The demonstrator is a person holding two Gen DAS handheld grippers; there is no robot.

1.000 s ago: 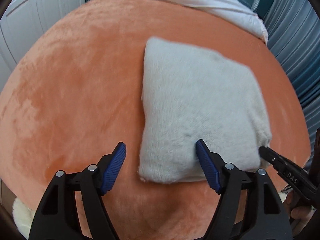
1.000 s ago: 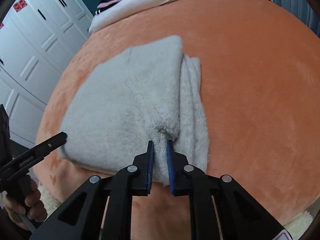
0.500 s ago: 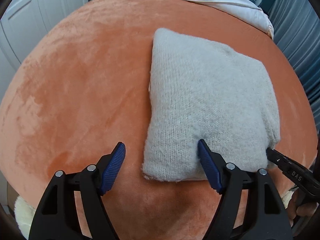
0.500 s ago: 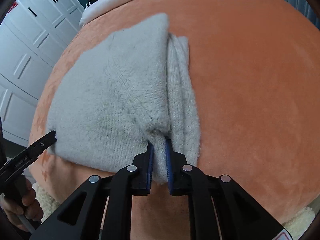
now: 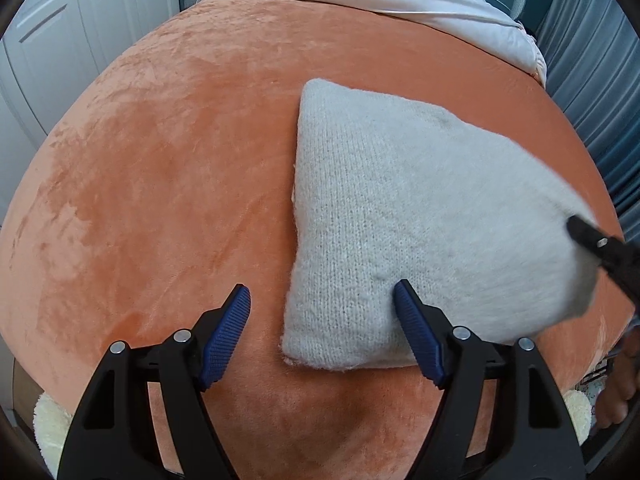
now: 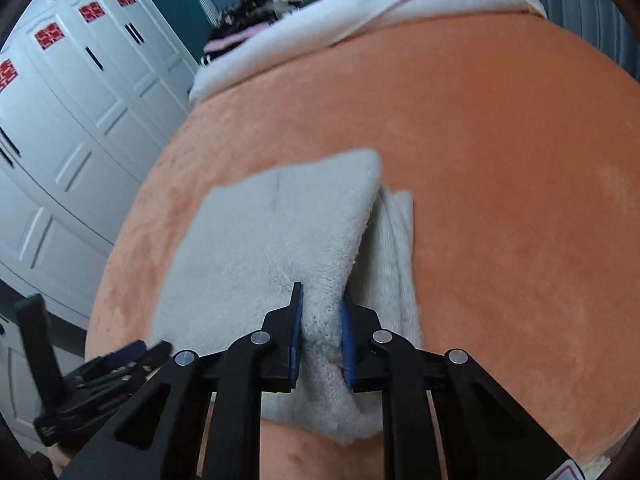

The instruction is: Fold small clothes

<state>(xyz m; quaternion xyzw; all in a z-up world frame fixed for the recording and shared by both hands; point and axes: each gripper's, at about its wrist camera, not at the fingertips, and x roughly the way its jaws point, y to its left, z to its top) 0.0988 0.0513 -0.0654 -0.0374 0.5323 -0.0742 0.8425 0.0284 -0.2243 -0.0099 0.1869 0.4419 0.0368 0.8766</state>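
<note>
A folded light grey knit garment lies on an orange plush bed cover. My left gripper is open, its jaws astride the garment's near left corner, holding nothing. My right gripper is shut on the garment's near right corner and lifts its top layer off the lower folds. The right gripper's tip shows in the left wrist view at the raised right corner. The left gripper shows blurred in the right wrist view.
A white blanket lies across the far end of the bed. White wardrobe doors stand to the left and grey-blue curtains to the right. A cream fluffy rug shows below the bed's near edge.
My right gripper has risen and drawn back, lifting the garment's right corner off the bed. The left gripper has stayed open at the near left corner.
</note>
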